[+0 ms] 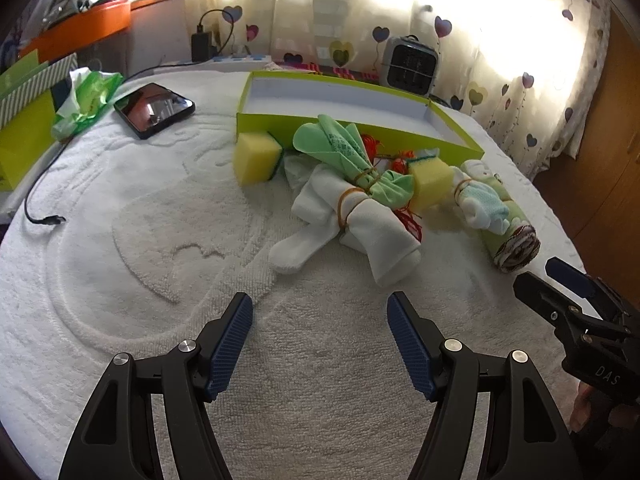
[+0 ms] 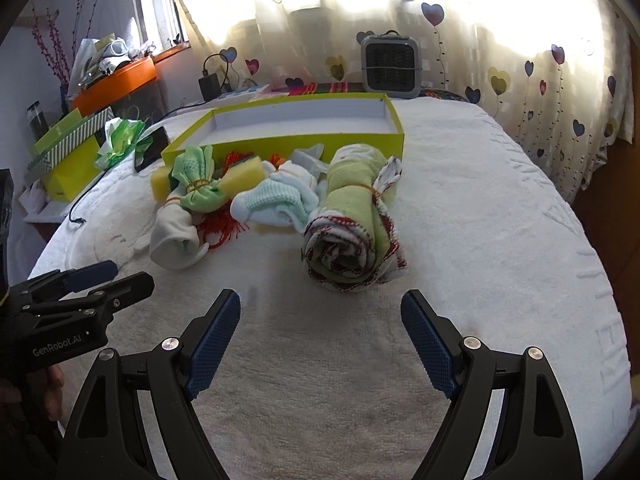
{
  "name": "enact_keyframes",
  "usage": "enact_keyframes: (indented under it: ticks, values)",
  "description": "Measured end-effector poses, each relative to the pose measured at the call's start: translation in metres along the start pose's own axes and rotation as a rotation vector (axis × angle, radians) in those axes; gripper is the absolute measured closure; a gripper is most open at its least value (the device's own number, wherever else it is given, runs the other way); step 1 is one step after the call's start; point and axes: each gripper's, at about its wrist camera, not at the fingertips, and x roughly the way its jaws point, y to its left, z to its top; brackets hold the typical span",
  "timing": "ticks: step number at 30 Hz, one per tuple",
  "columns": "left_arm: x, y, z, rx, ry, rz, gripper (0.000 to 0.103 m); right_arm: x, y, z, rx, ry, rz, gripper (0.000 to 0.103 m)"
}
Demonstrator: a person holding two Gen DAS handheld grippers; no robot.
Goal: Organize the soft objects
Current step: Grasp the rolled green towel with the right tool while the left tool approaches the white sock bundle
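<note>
**Nothing boxed yet: the whole pile waits outside the tray**

None of the soft things has gone into the green box [image 1: 456, 130], whose white floor shows bare in both views. The pile lies just in front of it on the white towel [image 1: 132, 240] that covers the bed: a rolled cloth [image 2: 352, 216] at 12 o'clock from the right tongs [image 2: 320, 338], a white sock bundle [image 1: 360, 220] and a green sock bundle [image 1: 344, 152] banded together at 12 to 1 o'clock from the left tongs [image 1: 320, 336], two yellow sponges [image 1: 256, 160] and a pale baby-sock bundle [image 2: 276, 200] between them. So the sorting looks wholly ahead.

Both tongs stand spread wide and empty, low over the towel, near the pile but apart from it.

Around the room: a phone [image 1: 154, 108] at 10 o'clock in the left view, a small heater [image 2: 390, 66] by the heart-print curtain [image 2: 520, 60] at 12, and an orange shelf [image 2: 116, 82] towards 10.
</note>
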Motion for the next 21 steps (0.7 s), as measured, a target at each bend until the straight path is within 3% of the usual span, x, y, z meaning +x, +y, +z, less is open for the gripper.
enact_keyframes:
  ticks: [10, 21]
  values:
    - [-0.003, -0.004, 0.032, -0.009, -0.013, -0.035, 0.034, -0.007, -0.028, 0.028, 0.065, -0.061, -0.035, 0.02]
    - [0.021, -0.006, 0.053, -0.006, 0.025, -0.012, 0.034, 0.027, -0.038, 0.051, 0.095, 0.01, 0.004, 0.02]
